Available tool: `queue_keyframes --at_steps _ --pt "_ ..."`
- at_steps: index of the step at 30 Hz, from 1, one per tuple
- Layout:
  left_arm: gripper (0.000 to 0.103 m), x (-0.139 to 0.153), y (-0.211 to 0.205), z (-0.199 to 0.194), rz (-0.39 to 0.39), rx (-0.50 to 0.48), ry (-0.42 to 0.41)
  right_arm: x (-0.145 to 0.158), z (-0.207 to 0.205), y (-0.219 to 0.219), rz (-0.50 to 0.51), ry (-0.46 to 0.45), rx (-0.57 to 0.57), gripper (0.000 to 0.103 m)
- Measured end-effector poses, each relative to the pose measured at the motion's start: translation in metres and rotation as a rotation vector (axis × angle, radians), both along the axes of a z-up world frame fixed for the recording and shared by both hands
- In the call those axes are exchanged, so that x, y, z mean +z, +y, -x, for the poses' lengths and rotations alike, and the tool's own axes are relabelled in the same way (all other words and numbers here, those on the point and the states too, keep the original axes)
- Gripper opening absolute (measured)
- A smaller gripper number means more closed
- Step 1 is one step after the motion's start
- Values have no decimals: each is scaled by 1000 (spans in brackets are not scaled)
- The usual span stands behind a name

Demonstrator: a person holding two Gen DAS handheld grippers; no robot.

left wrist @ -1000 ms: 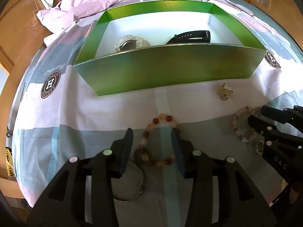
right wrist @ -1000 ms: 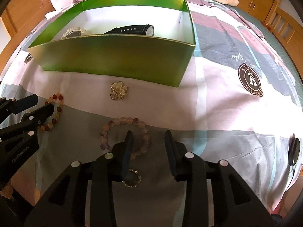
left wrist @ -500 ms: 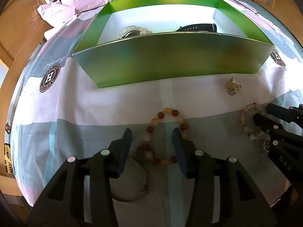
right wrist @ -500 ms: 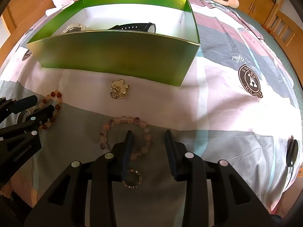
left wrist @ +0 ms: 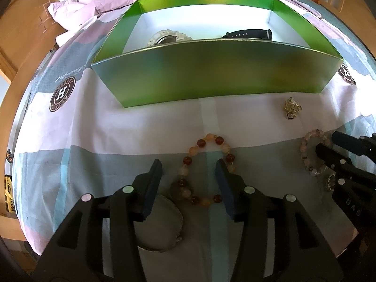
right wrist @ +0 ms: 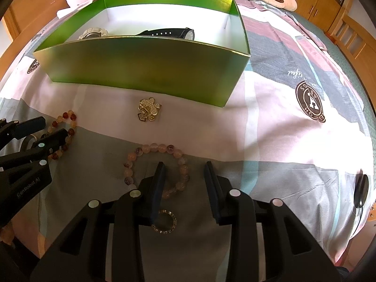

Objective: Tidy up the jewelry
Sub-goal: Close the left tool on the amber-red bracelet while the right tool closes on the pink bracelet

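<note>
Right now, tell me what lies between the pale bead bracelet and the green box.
The gold brooch lies on the bedsheet between the pale bead bracelet and the green box, in the right wrist view.

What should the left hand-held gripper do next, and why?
Probably sink a little onto the red-and-amber bead bracelet and close. The left hand-held gripper hangs right above it, jaws opening and empty, and the green box already holds two watches.

A green box (right wrist: 145, 75) sits open at twelve o'clock on the bedsheet, holding a white watch (right wrist: 92, 33) and a black watch (right wrist: 169, 33). Before it lie an amber bead bracelet (left wrist: 204, 171), a pale bead bracelet (right wrist: 159, 169), a gold brooch (right wrist: 149, 112); a studded ring (right wrist: 164, 221) at six o'clock.
</note>
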State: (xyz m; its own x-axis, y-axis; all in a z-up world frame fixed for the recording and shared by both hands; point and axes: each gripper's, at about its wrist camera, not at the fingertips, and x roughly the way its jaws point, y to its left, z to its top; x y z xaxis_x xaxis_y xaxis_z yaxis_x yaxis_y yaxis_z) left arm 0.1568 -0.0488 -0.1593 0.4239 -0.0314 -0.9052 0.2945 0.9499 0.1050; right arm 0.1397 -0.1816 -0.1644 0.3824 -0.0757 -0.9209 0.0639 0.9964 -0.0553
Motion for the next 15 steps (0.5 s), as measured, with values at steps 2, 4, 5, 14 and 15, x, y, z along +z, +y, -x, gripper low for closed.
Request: queue_keyframes --at_steps 2,4,5,14,15 --pt "48 0 0 -1 0 -2 1 0 0 0 -1 -1 0 35" --pt "48 0 0 -1 2 1 1 1 0 -1 -7 -3 -4 35" --pt "48 0 0 -1 2 -1 1 0 -1 -2 -8 -3 -3 35" --pt "21 -3 -2 -3 34 -26 4 1 0 6 -7 -18 39 10" --pt "18 -3 -2 -3 31 -26 3 1 0 6 -8 -20 39 9"
